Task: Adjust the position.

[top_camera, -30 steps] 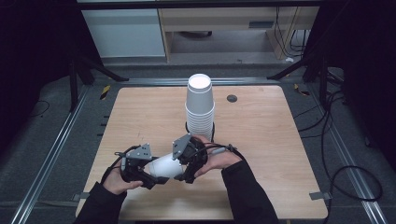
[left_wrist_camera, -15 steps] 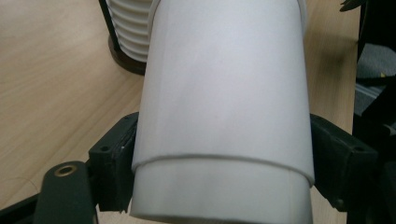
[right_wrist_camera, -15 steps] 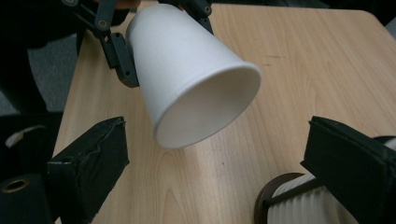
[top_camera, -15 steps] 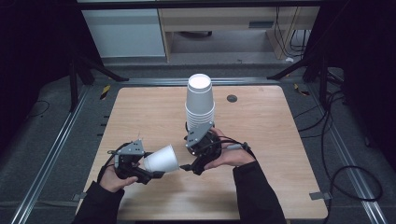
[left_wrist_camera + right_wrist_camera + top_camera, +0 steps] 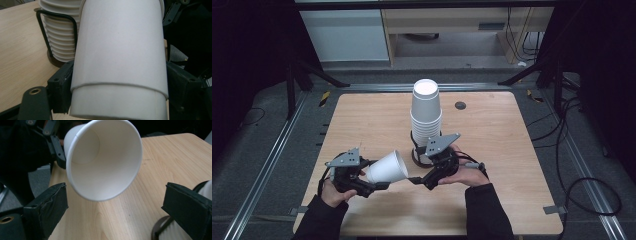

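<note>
From the high view I see the left gripper [image 5: 379, 184] at the near left of the table [image 5: 512, 200], pinching a single white paper cup [image 5: 387, 167]. The cup lies on its side above the tabletop, with its open mouth turned toward the right gripper [image 5: 414, 180] and its base toward the left hand [image 5: 334, 190]. The right gripper sits just beside the cup mouth, with its jaws spread and nothing between them.

The left gripper view confirms the grip: the cup wall [image 5: 120, 55] sits between the two black jaws, which press on it from either side near the base. This view also shows the cup stack [image 5: 60, 32] behind the held cup, with the black wire upright of its holder [image 5: 72, 25] running up the side. The high view does not resolve that wire detail.

The right gripper view adds the inside of the cup [image 5: 105, 162]: I see it is empty, with the rim clear of both spread jaws. The holder's dark round base [image 5: 160, 230] shows at the lower right.

The high view alone shows the full stack [image 5: 426, 115], inverted and standing at mid-table just behind the right gripper.
</note>
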Demonstrator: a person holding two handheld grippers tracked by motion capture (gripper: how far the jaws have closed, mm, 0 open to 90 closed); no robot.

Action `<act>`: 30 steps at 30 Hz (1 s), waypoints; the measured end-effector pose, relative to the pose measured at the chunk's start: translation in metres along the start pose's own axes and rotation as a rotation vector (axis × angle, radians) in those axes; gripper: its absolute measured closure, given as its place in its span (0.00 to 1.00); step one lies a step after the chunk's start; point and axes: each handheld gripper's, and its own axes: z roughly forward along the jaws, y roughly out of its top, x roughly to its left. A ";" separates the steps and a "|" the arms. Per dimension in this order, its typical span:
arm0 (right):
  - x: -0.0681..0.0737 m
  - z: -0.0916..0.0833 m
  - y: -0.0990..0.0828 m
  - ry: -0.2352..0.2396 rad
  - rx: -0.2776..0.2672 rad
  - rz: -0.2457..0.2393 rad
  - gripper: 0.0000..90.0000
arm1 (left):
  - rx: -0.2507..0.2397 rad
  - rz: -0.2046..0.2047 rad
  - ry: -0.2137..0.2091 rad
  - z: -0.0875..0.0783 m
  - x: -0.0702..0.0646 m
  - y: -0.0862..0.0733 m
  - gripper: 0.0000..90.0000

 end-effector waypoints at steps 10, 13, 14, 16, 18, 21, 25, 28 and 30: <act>0.005 0.010 -0.005 0.052 -0.058 0.031 0.06 | 0.009 0.015 -0.016 0.007 -0.005 0.001 0.22; 0.005 0.013 -0.006 0.080 -0.072 0.045 0.06 | 0.005 0.018 -0.026 0.007 -0.005 0.001 0.22; 0.005 0.014 -0.006 0.086 -0.077 0.048 0.06 | 0.004 0.018 -0.031 0.007 -0.006 0.001 0.22; 0.006 0.017 -0.007 0.096 -0.073 0.049 0.06 | 0.006 0.022 -0.038 0.007 -0.006 0.002 0.22; 0.006 0.019 -0.007 0.100 -0.066 0.049 0.06 | 0.010 0.027 -0.042 0.008 -0.007 0.002 0.22; 0.006 0.020 -0.007 0.108 -0.071 0.052 0.06 | 0.015 0.031 -0.051 0.009 -0.008 0.002 0.22; 0.005 0.022 -0.008 0.131 -0.076 0.057 0.05 | 0.022 0.034 -0.066 0.011 -0.010 0.002 0.22; 0.006 0.024 -0.008 0.147 -0.073 0.056 0.04 | 0.026 0.039 -0.073 0.013 -0.011 0.002 0.23; 0.006 0.027 -0.008 0.158 -0.071 0.056 0.04 | 0.029 0.041 -0.074 0.014 -0.012 0.002 0.23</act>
